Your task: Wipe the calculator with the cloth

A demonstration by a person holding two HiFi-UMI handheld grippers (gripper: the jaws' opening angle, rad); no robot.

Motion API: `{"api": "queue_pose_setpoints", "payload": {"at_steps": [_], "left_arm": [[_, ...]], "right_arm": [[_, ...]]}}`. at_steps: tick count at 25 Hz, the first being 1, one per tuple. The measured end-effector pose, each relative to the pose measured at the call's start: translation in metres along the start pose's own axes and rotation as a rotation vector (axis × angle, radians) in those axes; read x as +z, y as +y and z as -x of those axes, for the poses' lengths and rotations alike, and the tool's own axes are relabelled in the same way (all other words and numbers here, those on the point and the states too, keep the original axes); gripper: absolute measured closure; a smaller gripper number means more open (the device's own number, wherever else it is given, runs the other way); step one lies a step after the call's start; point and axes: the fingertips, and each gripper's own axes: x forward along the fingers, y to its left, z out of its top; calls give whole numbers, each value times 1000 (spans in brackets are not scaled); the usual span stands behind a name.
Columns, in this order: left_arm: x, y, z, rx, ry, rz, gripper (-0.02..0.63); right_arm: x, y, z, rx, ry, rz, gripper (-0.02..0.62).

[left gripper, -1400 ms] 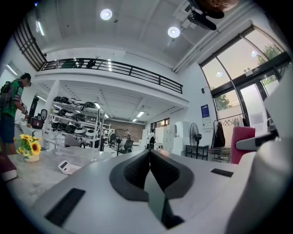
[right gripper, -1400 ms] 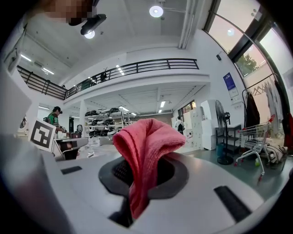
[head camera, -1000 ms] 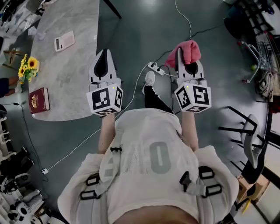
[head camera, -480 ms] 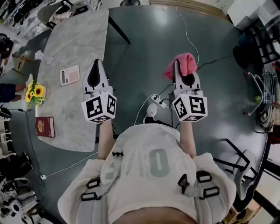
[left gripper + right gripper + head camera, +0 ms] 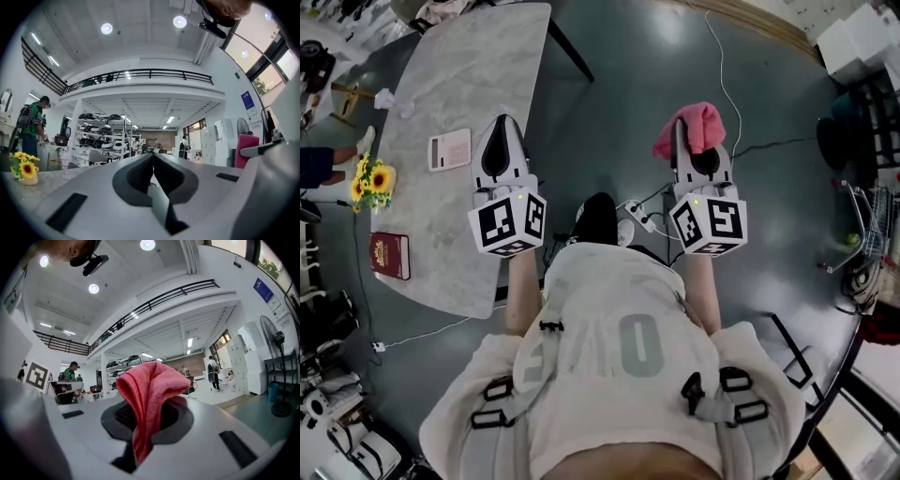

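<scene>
From overhead, a flat pale calculator (image 5: pixel 450 149) lies on the mottled grey stone-look table (image 5: pixel 478 56), near the left gripper (image 5: pixel 499 124). In the left gripper view, its smooth grey wedge jaws press together, empty. In the right gripper view, the right gripper (image 5: pixel 149 408) pinches a soft, finely ribbed pink cloth (image 5: pixel 150 383) folded into a rounded hump.

Your calculator (image 5: pixel 449 149) is a pale, flat, rectangular unit; it lies face up on the grey marbled table (image 5: pixel 478 56), near that table's long edge, with nothing touching it; its keys are too small to make out. Your cloth (image 5: pixel 701 124) is pink-red and bunched into folds; it is pinched between the jaws of your right hand-held gripper (image 5: pixel 697 141), its free part billowing above the jaw tips; it hangs over the floor, well apart from the calculator.
</scene>
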Motion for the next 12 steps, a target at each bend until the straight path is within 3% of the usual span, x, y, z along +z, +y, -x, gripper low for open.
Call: {"api": "queue_pose_setpoints", "payload": {"at_steps": [5,12], "left_arm": [[-11,52,-6,138,17,93,584],[-14,101,-21,254,1,71,584]], "right_arm": [[-7,30,-26,89,19,38,540],[-14,50,-83,171,47,61,540]]}}
